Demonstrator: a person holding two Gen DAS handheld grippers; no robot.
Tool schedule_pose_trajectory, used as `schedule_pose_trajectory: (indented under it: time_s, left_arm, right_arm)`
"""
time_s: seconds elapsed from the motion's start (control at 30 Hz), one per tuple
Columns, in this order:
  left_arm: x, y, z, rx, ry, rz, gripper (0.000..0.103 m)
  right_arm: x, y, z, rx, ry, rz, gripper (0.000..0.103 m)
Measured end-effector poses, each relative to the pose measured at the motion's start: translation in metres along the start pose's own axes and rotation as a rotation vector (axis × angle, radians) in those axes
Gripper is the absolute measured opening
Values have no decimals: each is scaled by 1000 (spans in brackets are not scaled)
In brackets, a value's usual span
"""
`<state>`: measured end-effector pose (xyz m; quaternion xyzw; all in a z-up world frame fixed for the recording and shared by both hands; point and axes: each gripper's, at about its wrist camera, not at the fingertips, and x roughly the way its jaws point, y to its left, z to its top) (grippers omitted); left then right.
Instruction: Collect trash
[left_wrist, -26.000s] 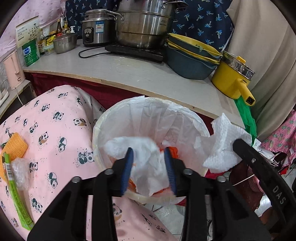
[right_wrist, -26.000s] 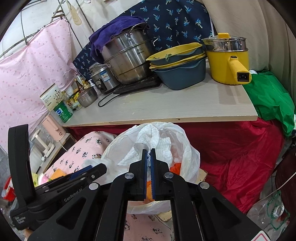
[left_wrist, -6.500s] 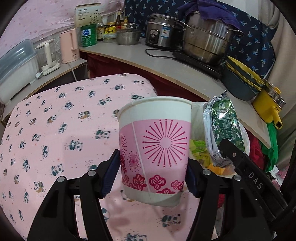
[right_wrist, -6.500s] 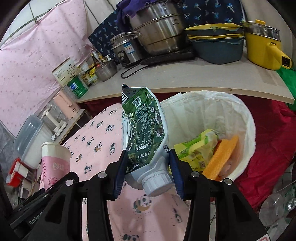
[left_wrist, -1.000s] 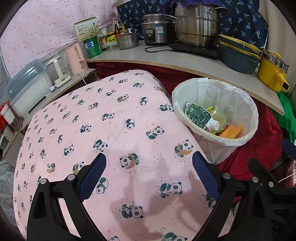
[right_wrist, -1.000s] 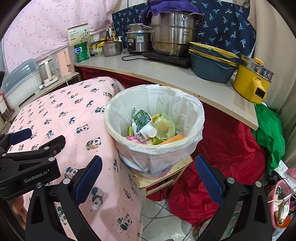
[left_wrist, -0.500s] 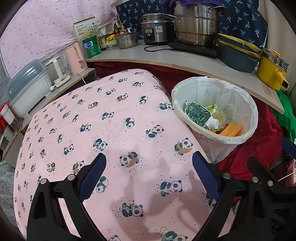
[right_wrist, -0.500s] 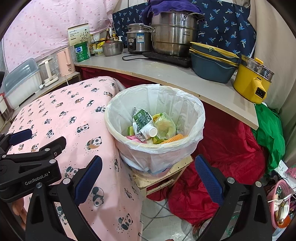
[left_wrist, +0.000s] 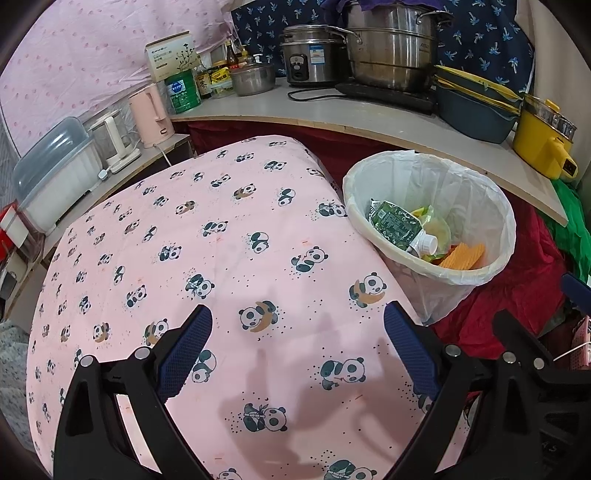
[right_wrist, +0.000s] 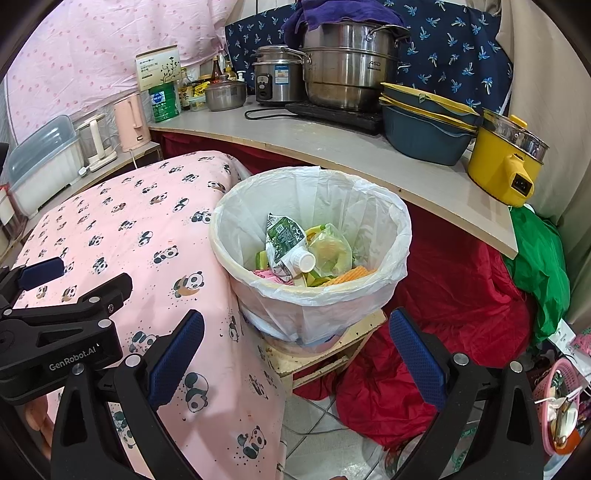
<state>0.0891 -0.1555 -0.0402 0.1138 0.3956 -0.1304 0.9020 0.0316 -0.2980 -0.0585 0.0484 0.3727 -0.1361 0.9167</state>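
Left wrist cam: panda cloth bare, trash in bin centre-right, both grippers wide apart & empty — looks done.

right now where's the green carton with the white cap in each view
Left wrist: green carton right of centre, inside the lined bin, cap pointing lower right.
Right wrist: green carton at centre, in the lined bin, cap lower right.
Shared landmark: yellow pot on the counter behind.
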Motion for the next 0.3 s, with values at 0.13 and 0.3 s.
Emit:
schedule_pose_trajectory:
  time_s: [0.13, 0.3]
  left_arm:
    - [0, 3, -1, -4, 0, 5, 90]
    - [2, 8, -2, -3, 9, -4, 90]
  right_arm:
    - [2, 2, -2, -6, 2, 2, 97]
    - [4, 5, -3, -13, 6, 8, 97]
